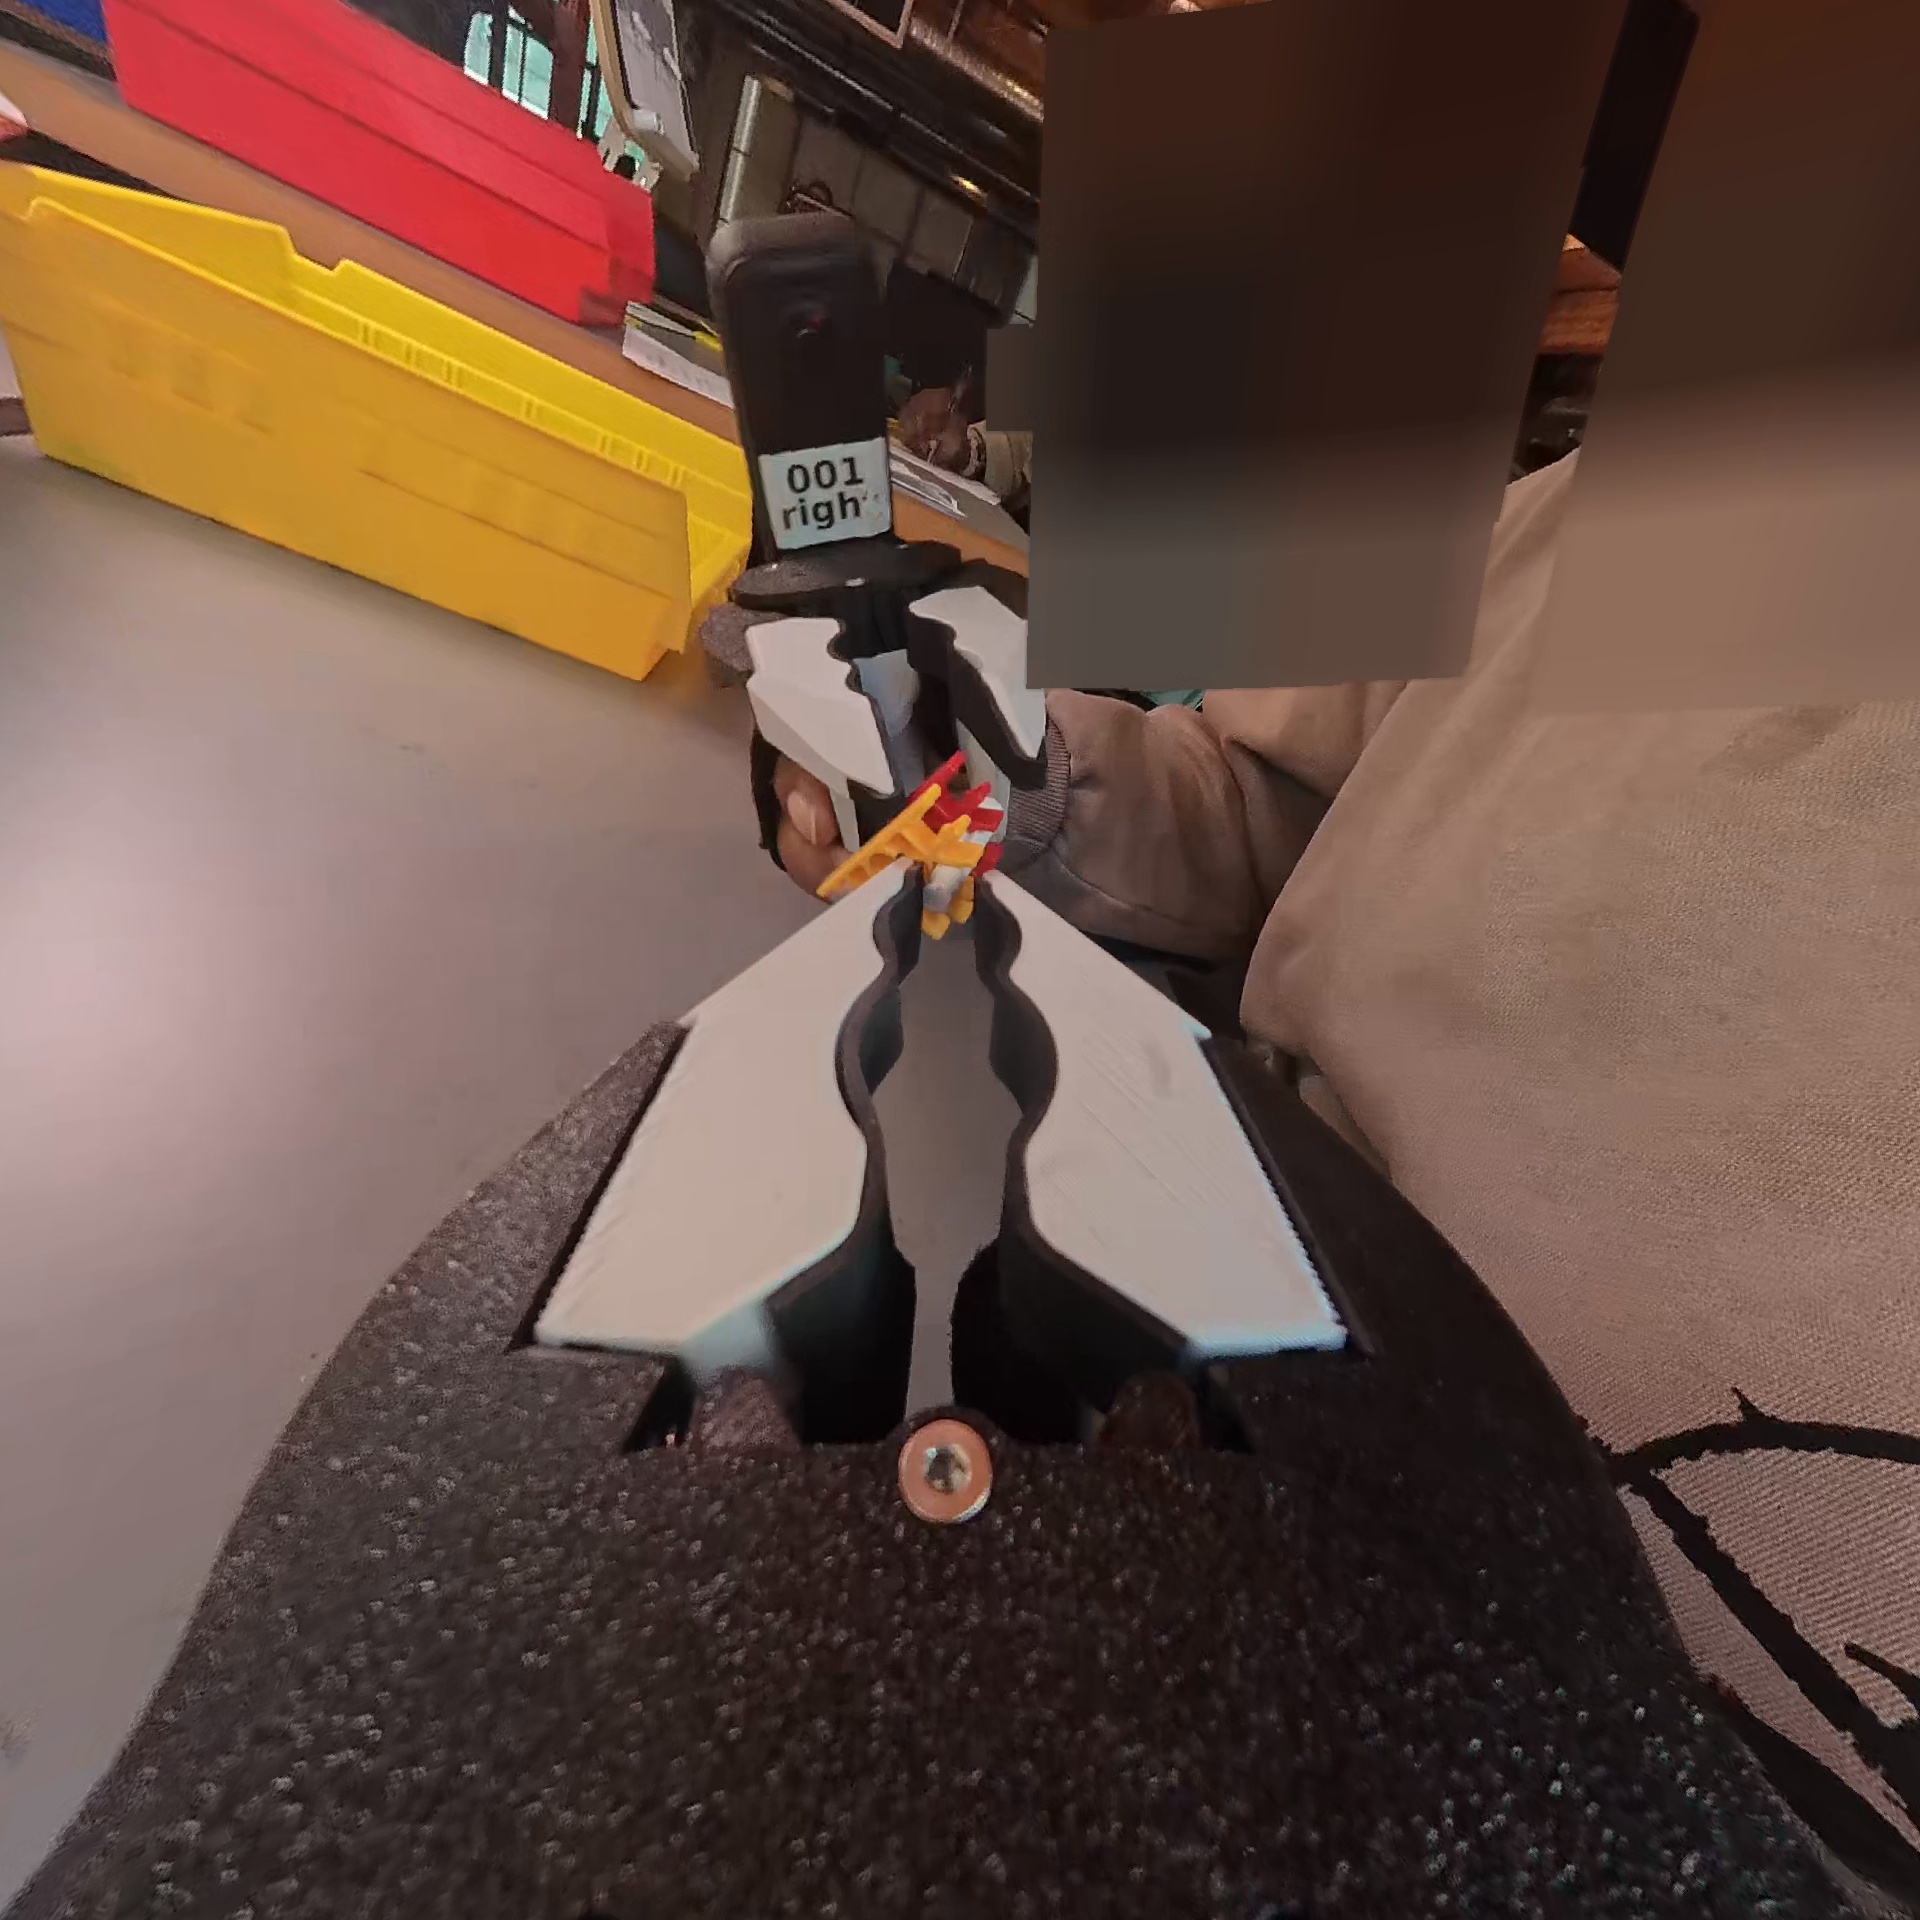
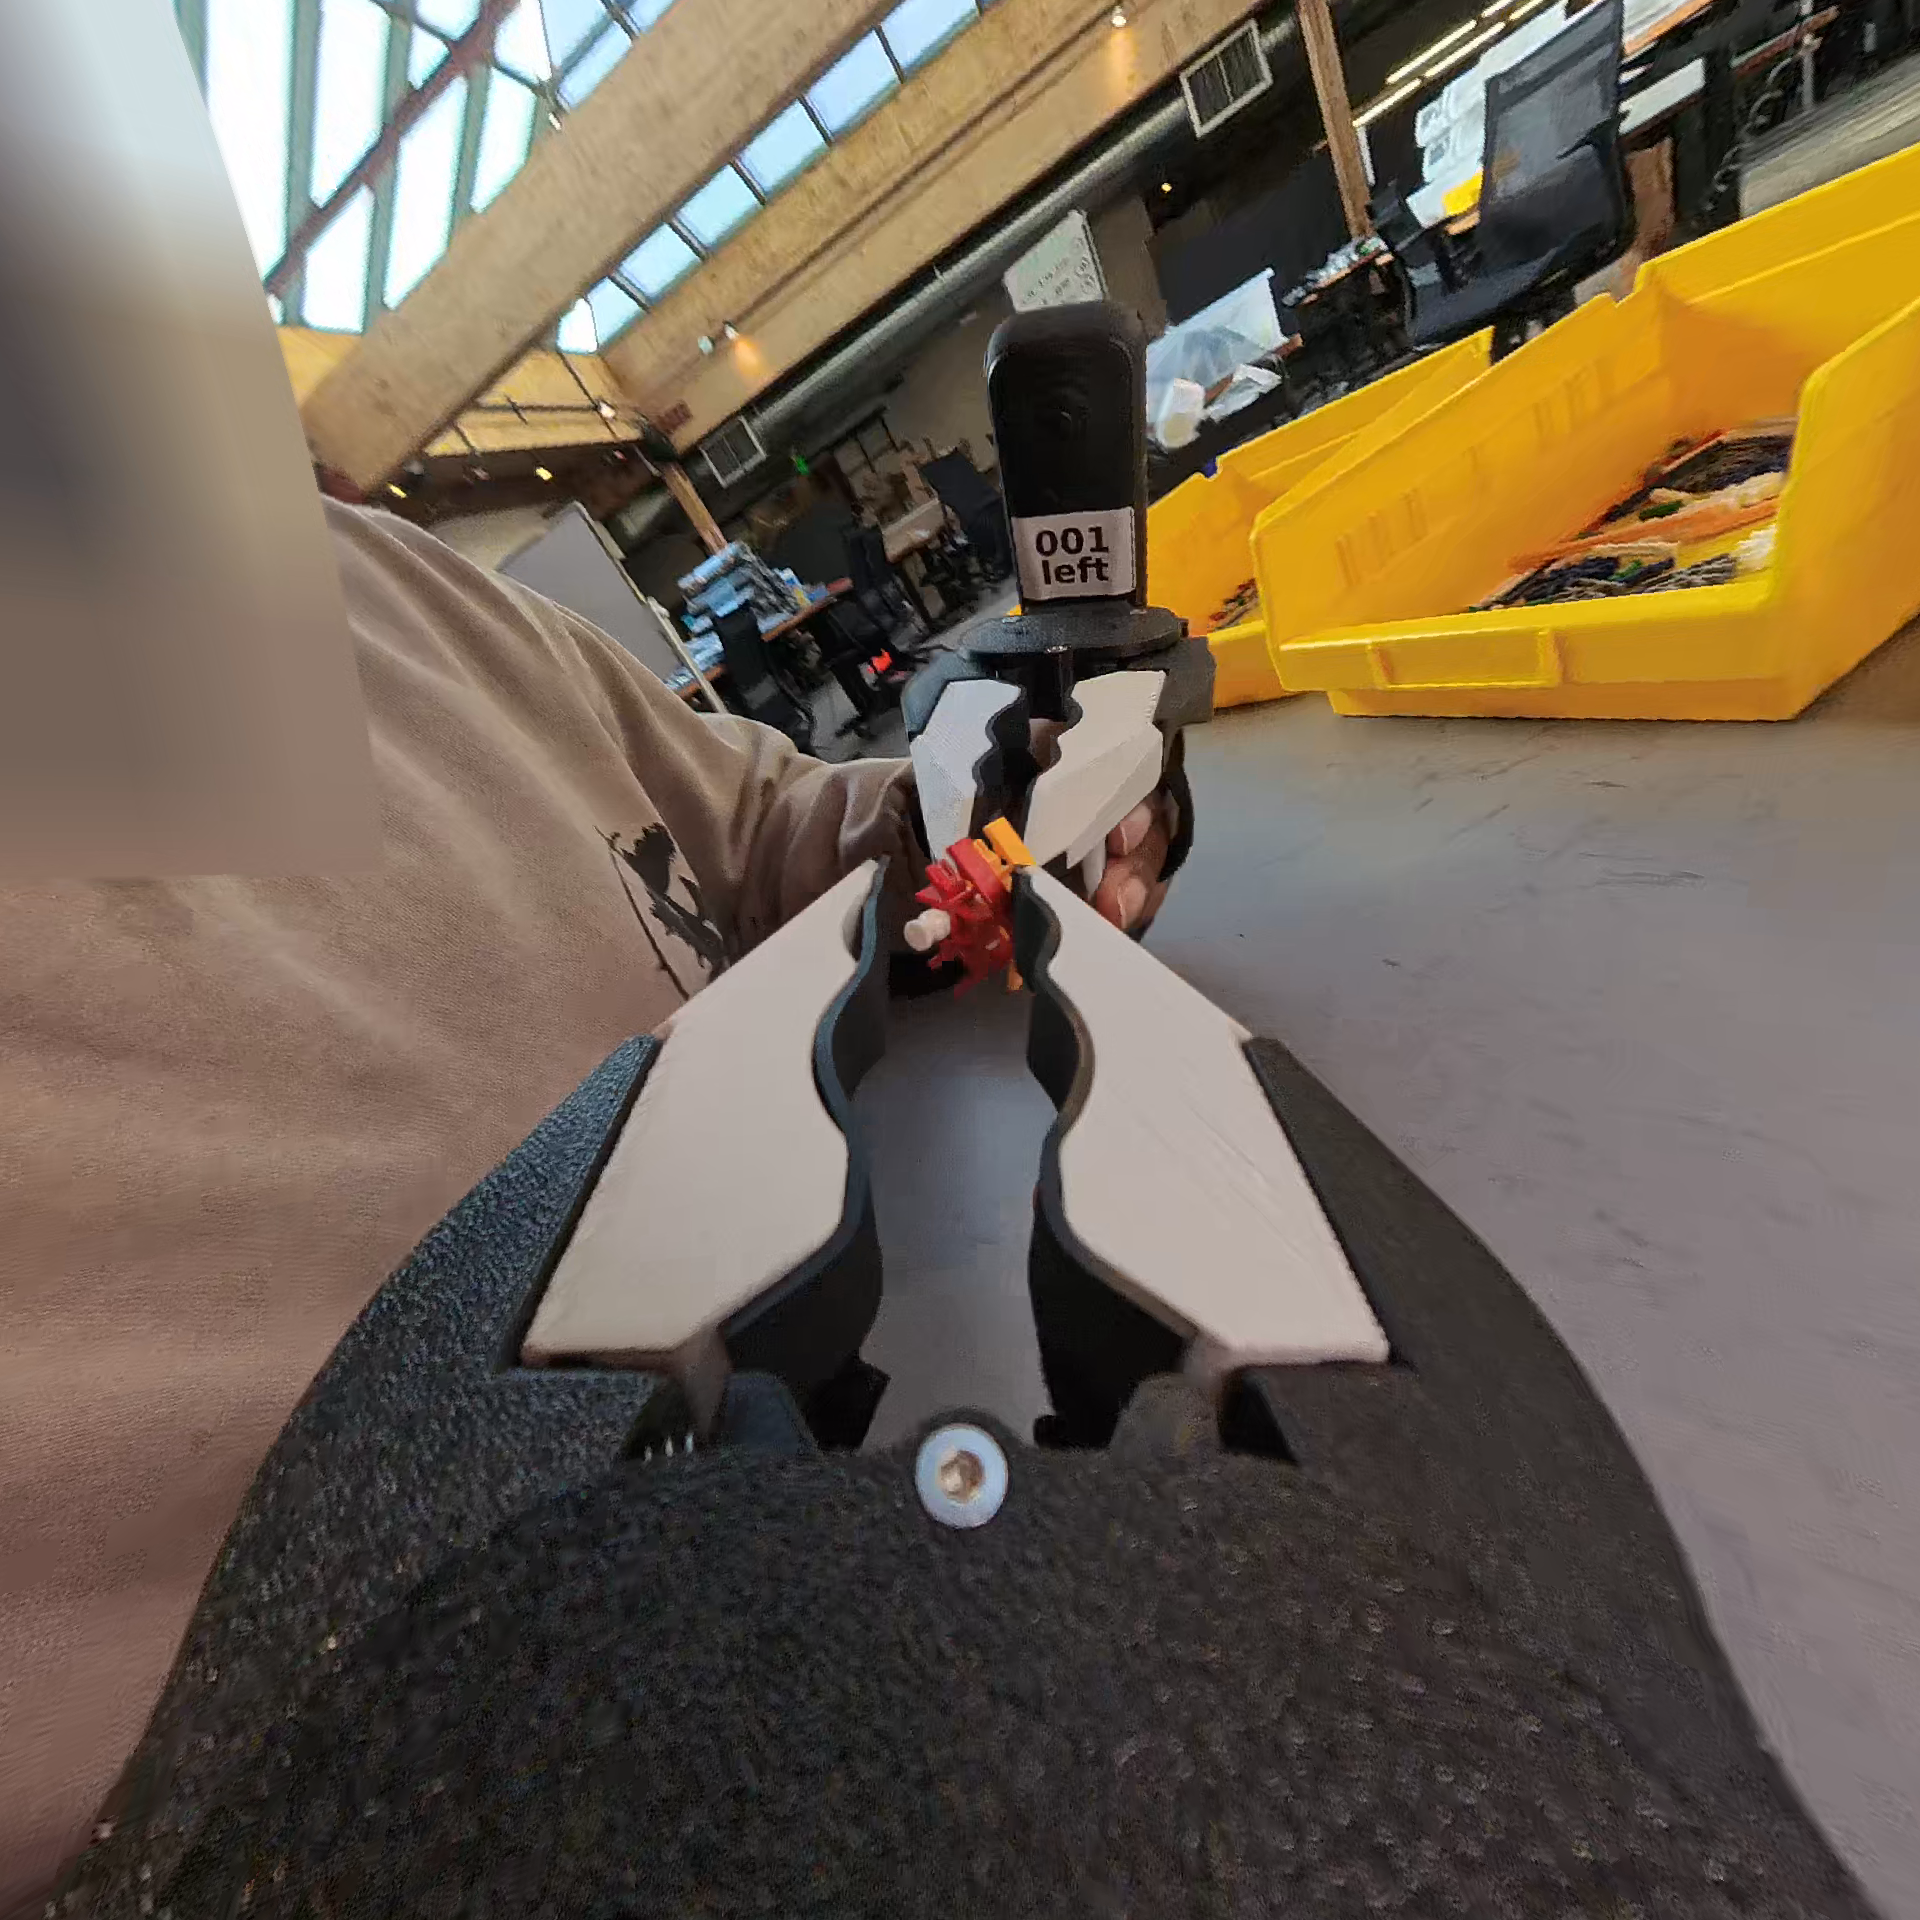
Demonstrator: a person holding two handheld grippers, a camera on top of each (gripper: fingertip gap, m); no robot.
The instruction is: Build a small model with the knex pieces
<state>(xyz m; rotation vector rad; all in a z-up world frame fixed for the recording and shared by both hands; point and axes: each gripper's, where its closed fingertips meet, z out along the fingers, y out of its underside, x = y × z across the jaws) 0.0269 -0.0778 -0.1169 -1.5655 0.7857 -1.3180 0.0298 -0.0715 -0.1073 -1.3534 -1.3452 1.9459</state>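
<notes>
The grey table point(image 1: 312, 935) spreads under everything and serves as the landmark. On it, at its far side, stand the yellow bins point(image 2: 1558, 582); one holds a loose heap of small mixed parts. Behind the yellow bin in the left wrist view lies a red bin point(image 1: 395, 135). At the table's near edge is a person in a beige sweatshirt point(image 1: 1558, 1039), a sleeve reaching over the surface.

Above the middle of the table the two tools meet tip to tip. The left gripper point(image 1: 945, 894) is drawn in narrow, its fingertips pinching a small toy assembly point(image 1: 935, 847) of yellow, red and white plastic pieces. The right gripper point(image 2: 951, 914) is likewise narrowed, clamped on the red and white end of the same assembly, which hangs clear of the table between both tools. Each tool carries a black camera stalk with a white label.
</notes>
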